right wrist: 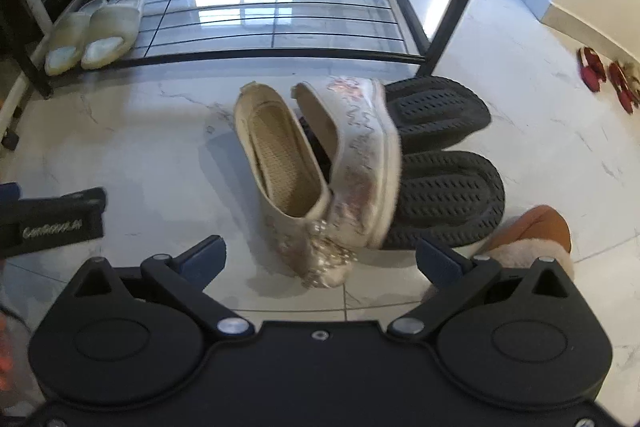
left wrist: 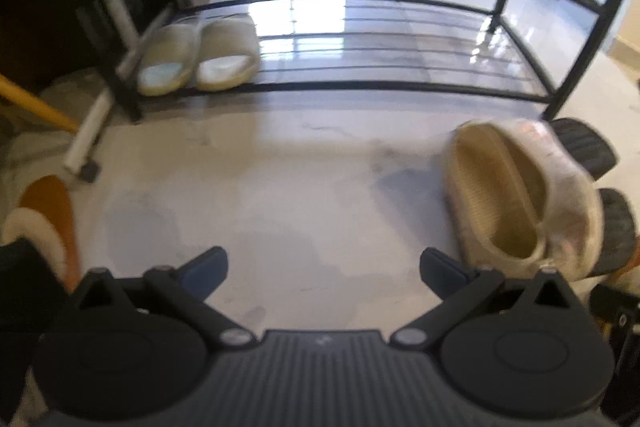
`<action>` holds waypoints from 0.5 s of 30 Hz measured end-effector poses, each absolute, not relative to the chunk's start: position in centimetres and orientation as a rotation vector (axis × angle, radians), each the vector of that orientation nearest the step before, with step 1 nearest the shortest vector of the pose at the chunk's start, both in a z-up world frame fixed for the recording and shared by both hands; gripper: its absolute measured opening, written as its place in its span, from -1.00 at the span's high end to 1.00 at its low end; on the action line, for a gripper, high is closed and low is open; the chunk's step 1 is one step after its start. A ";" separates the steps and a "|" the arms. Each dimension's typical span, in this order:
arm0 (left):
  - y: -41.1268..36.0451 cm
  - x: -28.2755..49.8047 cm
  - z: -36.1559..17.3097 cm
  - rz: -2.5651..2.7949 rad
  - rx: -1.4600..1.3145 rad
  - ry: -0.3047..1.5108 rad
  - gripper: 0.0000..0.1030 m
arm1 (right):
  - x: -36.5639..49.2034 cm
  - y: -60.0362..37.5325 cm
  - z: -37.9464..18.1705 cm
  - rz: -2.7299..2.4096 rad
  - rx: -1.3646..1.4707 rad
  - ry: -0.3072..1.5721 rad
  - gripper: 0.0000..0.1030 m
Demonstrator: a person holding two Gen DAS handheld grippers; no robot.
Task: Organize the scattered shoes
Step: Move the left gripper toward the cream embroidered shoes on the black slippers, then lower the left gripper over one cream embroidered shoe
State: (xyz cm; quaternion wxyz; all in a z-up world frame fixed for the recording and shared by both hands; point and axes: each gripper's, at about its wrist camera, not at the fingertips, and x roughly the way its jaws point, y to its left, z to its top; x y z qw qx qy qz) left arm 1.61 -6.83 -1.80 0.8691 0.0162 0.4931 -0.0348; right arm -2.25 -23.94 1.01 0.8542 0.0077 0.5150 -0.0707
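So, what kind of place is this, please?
Most likely the entrance area of a home. A black metal shoe rack stands on a glossy marble-look tile floor, with pale slippers on its lower shelf. Embroidered flats and black slippers lie loose on the floor.

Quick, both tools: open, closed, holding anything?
Left tool: open, empty, over bare floor.
Right tool: open, empty, embroidered shoes just ahead.
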 end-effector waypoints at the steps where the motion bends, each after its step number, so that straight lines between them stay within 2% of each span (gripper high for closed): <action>1: -7.5 1.7 -1.8 -0.091 0.040 1.016 -0.99 | -2.5 -24.6 1.5 -0.150 0.035 1.066 -1.00; 6: -10.5 2.6 -2.2 -0.120 0.063 0.977 -0.99 | -3.7 -27.4 4.1 -0.162 0.078 0.965 -1.00; 15: -11.4 5.3 -4.2 -0.239 -0.109 0.922 -0.96 | -6.2 -31.9 11.0 -0.169 0.196 0.621 -1.00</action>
